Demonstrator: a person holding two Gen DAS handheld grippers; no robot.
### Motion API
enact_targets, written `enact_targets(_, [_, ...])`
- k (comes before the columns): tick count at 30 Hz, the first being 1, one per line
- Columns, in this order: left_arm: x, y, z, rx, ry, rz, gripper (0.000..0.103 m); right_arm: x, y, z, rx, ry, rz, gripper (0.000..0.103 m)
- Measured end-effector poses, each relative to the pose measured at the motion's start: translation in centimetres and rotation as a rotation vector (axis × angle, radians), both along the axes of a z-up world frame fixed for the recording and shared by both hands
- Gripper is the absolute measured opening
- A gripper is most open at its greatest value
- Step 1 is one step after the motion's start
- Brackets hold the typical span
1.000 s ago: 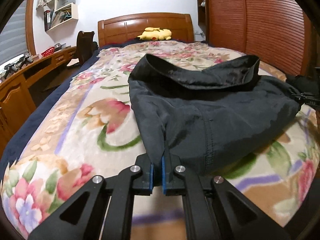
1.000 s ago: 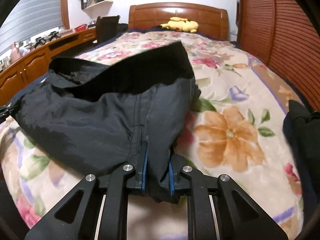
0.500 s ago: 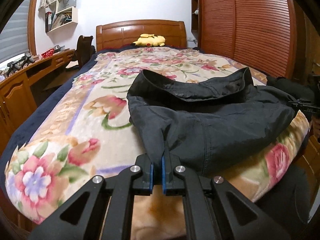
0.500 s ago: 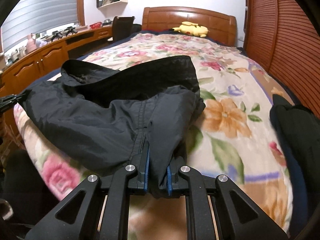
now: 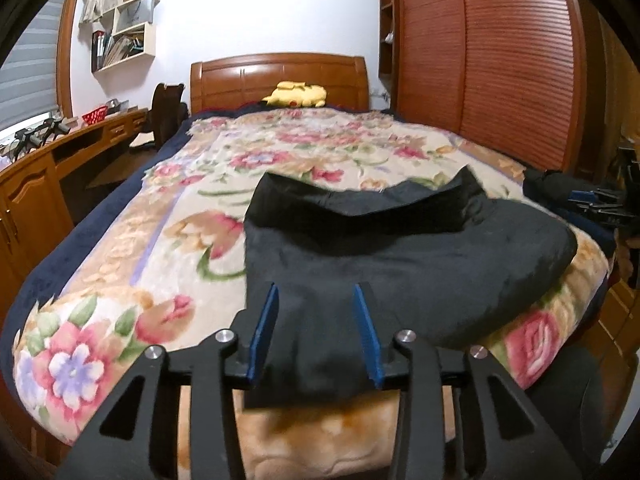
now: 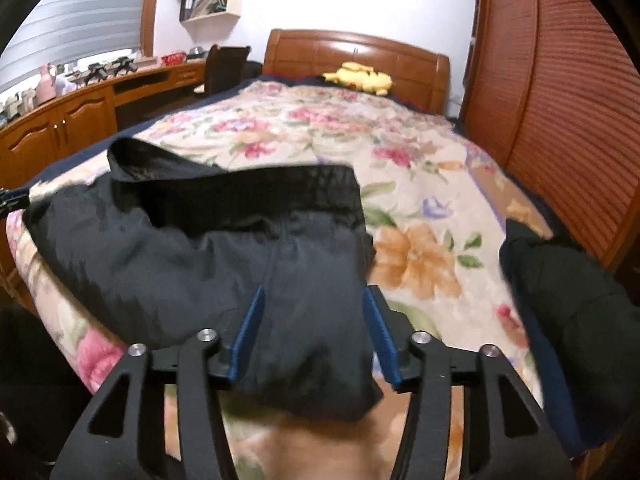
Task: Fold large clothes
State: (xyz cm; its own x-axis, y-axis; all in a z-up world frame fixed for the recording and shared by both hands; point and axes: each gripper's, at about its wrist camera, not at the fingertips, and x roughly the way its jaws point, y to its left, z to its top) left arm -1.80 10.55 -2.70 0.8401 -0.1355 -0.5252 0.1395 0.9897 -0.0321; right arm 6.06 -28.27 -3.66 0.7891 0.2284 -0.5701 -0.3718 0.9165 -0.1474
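A dark grey-black garment (image 5: 400, 256) lies folded across the foot of the bed, its open waistband turned towards the headboard. My left gripper (image 5: 316, 296) hovers over its near left corner. The jaws are opening, and cloth sags between the blue pads (image 5: 266, 320) without being pinched. In the right wrist view the same garment (image 6: 192, 264) spreads to the left. My right gripper (image 6: 314, 298) is over its near right corner, jaws opening too, the fabric hanging loose between them. The other gripper (image 6: 12, 200) peeps in at the far left edge.
The flowered blanket (image 5: 132, 264) covers the bed up to the wooden headboard (image 5: 280, 76), where a yellow plush toy (image 5: 298, 94) lies. A second dark garment (image 6: 560, 280) is heaped at the bed's right edge. A wooden desk (image 5: 48, 160) runs along the left, slatted wardrobe doors (image 5: 500, 60) along the right.
Both grippers, shut on the garment's near corners before, now stand apart with the cloth dropped between them. Both have drawn back and up from the bed, so the garment looks farther off.
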Motion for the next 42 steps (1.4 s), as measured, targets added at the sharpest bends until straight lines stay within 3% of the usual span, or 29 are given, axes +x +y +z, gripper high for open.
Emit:
enact_targets(6, [1.7, -1.5, 0.3, -0.032, -0.022, -0.014, 0.05, 1.7, 4.1, 1.2, -0.011, -0.039, 0.089, 0.062])
enact_targets(15, [4.1, -2.6, -2.0, -0.092, -0.012, -0.017, 0.053, 7.6, 12.0, 0.5, -0.025, -0.005, 0.213, 0.062])
enact_targets(19, [4.3, -2.9, -2.6, -0.084, -0.022, -0.02, 0.053, 10.8, 13.9, -0.4, -0.051, 0.024, 0.211, 0.062])
enact_targets(32, [5.3, -2.8, -4.1, -0.086, -0.017, -0.033, 0.053, 22.8, 8.1, -2.6, -0.108, 0.17, -0.055, 0.062])
enact_targets(37, [5.7, -2.8, -4.4, -0.095, -0.012, -0.035, 0.053, 27.1, 4.5, -4.6, -0.052, 0.296, -0.154, 0.062])
enact_targets(42, [5.7, -3.1, -4.4, -0.105, -0.011, -0.047, 0.053, 28.7, 3.2, -7.0, 0.008, 0.382, -0.164, 0.061])
